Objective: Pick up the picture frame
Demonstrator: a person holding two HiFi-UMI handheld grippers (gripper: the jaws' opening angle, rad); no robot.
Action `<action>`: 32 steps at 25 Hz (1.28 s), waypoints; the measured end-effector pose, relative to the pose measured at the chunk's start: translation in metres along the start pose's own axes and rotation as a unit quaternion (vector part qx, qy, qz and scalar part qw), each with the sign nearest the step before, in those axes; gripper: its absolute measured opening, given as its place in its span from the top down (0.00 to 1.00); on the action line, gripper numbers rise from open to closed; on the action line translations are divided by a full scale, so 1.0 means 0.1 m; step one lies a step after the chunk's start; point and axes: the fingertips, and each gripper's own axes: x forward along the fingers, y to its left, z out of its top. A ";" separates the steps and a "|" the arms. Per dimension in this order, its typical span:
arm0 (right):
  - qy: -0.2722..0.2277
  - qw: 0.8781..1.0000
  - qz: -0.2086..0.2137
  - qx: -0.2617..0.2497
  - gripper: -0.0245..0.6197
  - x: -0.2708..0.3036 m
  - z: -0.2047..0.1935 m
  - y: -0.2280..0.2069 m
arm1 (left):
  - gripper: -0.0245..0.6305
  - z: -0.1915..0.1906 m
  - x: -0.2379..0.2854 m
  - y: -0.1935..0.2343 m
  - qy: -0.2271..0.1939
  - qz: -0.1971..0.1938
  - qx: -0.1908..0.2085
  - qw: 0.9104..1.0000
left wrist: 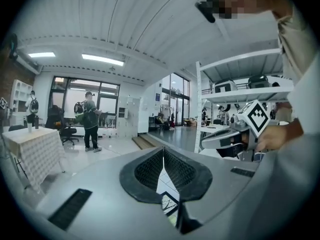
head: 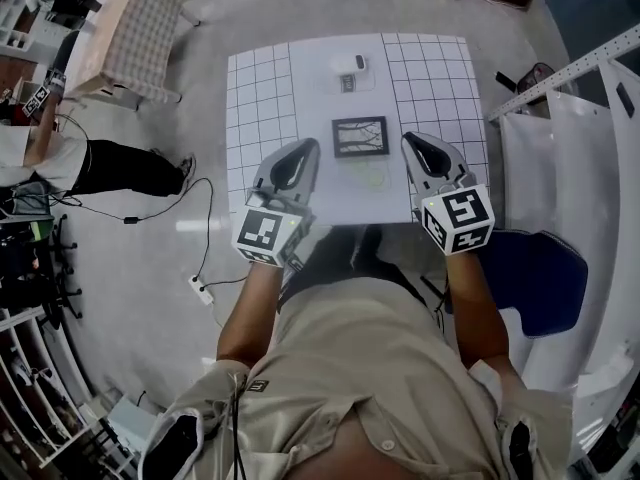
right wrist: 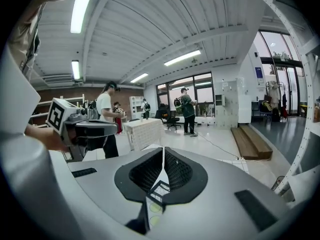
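The picture frame [head: 360,136], small with a dark border, lies flat in the middle of the white table [head: 440,193]. My left gripper [head: 308,145] hovers just left of it and my right gripper [head: 410,138] just right of it. Neither touches the frame. In the left gripper view the jaws [left wrist: 163,154] meet in a thin line with nothing between them, and a corner of the frame [left wrist: 169,202] shows below them. The right gripper [right wrist: 163,156] looks the same, shut and empty, with the frame [right wrist: 159,189] under its tips.
Grid mats [head: 262,98] cover the table's left and right parts. Two small objects [head: 348,73] sit at the far edge. Faint green circles [head: 372,176] mark the table near me. A blue chair [head: 540,278] and white rack stand right; a person [head: 100,163] stands left.
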 end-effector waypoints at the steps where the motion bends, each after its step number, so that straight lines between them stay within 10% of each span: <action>1: 0.004 1.000 0.001 0.001 0.92 0.06 -0.04 -0.02 | 0.93 -0.07 0.04 0.05 0.004 0.002 -0.006 1.000; 32: 0.177 0.982 -0.001 0.070 0.92 1.44 -1.78 -0.50 | 0.93 -2.36 1.17 0.79 0.192 -0.016 -0.150 0.970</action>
